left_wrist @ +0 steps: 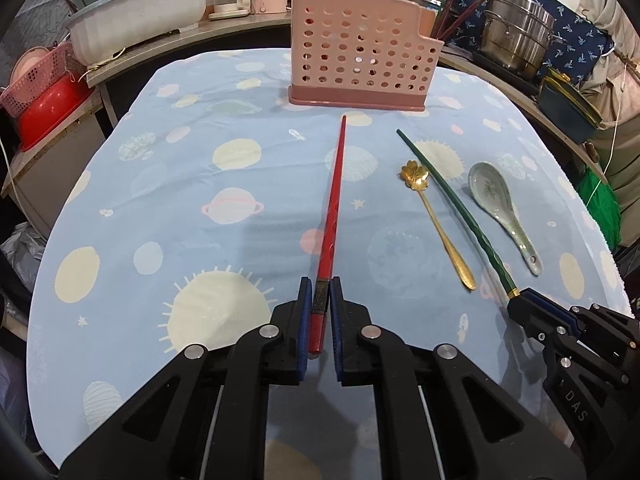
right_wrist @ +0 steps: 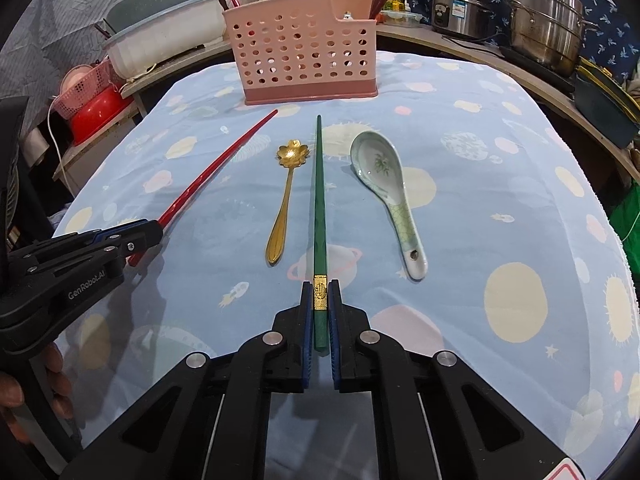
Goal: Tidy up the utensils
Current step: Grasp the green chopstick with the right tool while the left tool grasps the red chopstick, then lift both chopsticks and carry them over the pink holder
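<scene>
On the planet-print desk point(left_wrist: 200, 184), my left tongs point(left_wrist: 319, 300) pinch the red chopstick point(left_wrist: 334, 200), my right tongs point(right_wrist: 320, 300) the green chopstick point(right_wrist: 319, 200), both pointing at the pink holder point(left_wrist: 360, 52) at upper centre.

The blue cloth point(left_wrist: 180, 208) is bare on the left. The gold spoon point(right_wrist: 285, 196) and white spoon point(right_wrist: 390, 188) lie before the pink holder point(right_wrist: 300, 52).

Your grippers point(left_wrist: 319, 292) point(right_wrist: 320, 294) look like matt black plastic with ribbed blue pads point(left_wrist: 305, 300) and shiny metal pivot pins. You see a glossy red chopstick point(left_wrist: 334, 200) and a glossy green chopstick point(right_wrist: 319, 200) with a textured gold band. The small spoon point(right_wrist: 285, 196) is polished gold metal; the big spoon point(right_wrist: 386, 184) is glazed ceramic. The holder point(right_wrist: 300, 52) is smooth perforated pink plastic. The tablecloth point(right_wrist: 500, 184) is soft matt printed cloth.
</scene>
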The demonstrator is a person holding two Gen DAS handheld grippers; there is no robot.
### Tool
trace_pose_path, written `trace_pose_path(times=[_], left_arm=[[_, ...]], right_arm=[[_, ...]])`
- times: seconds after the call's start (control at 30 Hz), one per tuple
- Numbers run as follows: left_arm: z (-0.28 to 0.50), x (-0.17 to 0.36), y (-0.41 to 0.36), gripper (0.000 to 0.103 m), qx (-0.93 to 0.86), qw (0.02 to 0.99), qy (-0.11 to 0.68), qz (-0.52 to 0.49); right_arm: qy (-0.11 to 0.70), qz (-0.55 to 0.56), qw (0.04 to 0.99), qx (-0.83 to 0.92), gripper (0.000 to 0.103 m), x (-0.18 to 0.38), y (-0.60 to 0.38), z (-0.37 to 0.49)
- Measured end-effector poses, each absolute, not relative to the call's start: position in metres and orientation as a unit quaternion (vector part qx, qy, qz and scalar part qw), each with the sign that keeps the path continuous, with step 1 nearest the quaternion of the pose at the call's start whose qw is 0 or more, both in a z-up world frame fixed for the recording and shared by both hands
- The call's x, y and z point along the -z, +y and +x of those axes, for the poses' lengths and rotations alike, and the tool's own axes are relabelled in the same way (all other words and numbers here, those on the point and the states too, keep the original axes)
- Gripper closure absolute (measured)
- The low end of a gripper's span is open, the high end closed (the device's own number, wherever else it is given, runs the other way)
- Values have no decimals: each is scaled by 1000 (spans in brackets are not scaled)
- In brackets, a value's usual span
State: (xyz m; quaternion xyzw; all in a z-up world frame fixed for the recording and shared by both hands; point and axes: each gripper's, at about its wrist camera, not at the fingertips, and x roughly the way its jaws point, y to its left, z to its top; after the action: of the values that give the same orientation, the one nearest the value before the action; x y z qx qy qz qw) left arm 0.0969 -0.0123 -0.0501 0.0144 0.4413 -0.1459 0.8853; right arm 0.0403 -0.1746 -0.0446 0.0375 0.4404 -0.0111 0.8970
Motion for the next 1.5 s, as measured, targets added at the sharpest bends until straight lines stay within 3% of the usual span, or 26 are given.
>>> trace_pose_path(times=[0.73, 1.5], left_arm=[[75, -52, 7, 96, 167, 915, 366, -20], [110, -171, -12, 96, 197, 944, 263, -20]], right_arm=[[337, 51, 940, 4, 96, -65, -191, 20], [236, 71, 969, -21, 96, -175, -209, 64]])
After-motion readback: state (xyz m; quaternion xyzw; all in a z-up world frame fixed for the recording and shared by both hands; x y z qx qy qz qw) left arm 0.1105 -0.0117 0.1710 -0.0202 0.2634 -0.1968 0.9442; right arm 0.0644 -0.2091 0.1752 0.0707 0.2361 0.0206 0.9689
